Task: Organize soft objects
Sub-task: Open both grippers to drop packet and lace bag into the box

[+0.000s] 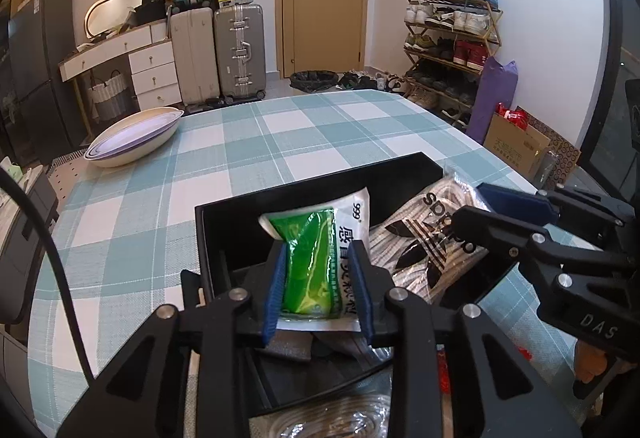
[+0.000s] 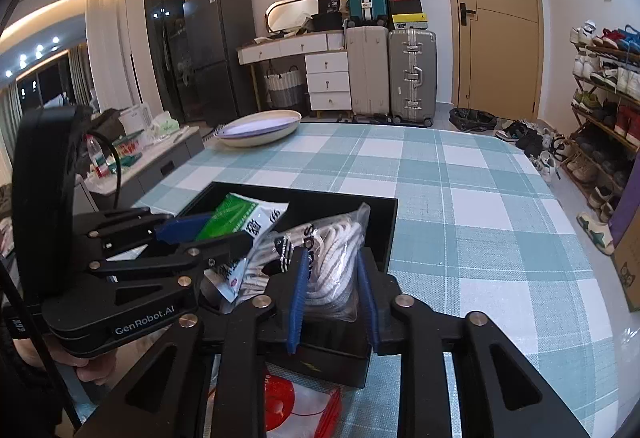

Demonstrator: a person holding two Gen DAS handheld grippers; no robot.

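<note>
A black open box (image 1: 320,177) sits on the checked table near me; it also shows in the right wrist view (image 2: 384,230). My left gripper (image 1: 320,290) is shut on a green and white sachet pack (image 1: 316,258) and holds it over the box. My right gripper (image 2: 334,298) is shut on a clear bag of white rope with a black logo (image 2: 332,262), also over the box. The bag (image 1: 416,242) and the right gripper (image 1: 508,213) show at the right of the left wrist view. The sachet (image 2: 244,213) and left gripper (image 2: 200,234) show at the left of the right wrist view.
A white oval dish (image 1: 132,137) lies at the table's far left corner. A red and clear packet (image 2: 296,406) and a clear bag (image 1: 332,418) lie on the table before the box. Suitcases, a dresser and a shoe rack stand beyond the table.
</note>
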